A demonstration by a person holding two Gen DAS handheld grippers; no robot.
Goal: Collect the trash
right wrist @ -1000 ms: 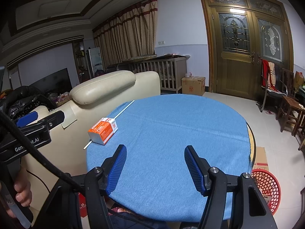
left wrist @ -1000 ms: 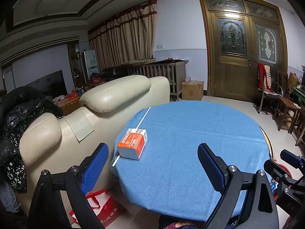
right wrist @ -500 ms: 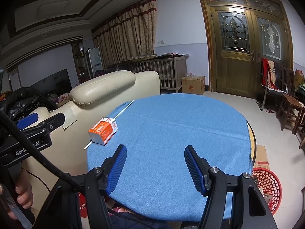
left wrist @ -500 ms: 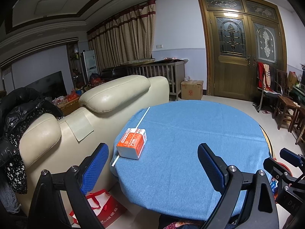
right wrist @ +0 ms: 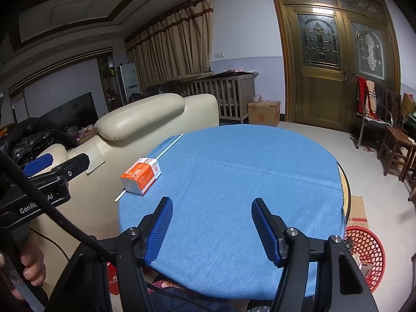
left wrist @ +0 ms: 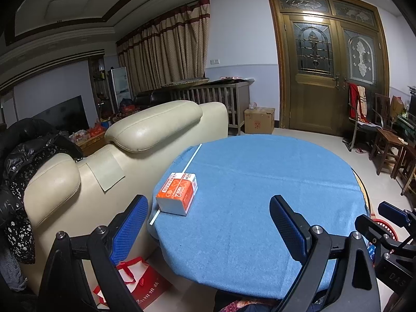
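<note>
Two grippers, left gripper (left wrist: 208,223) and right gripper (right wrist: 212,230), gaped empty; carton (left wrist: 177,192) sat left of centre on table (left wrist: 273,187), atop straw (left wrist: 191,157); careless grab risked knocking straw floorward; basket (right wrist: 364,254) lower right.

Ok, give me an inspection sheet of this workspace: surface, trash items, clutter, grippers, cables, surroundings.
Surface: round table under a blue cloth, mostly bare.
Job's things: orange and white carton lying near the table's left edge; long white stick running under it along that edge; red mesh basket on the floor to the right.
Clutter: nothing seen on the table.
Grippers: left gripper and right gripper both hover at the near edge, jaws open, holding nothing.
Cables: black cable crossing the right wrist view.
Surroundings: cream sofa, cardboard box, wooden double door.
</note>
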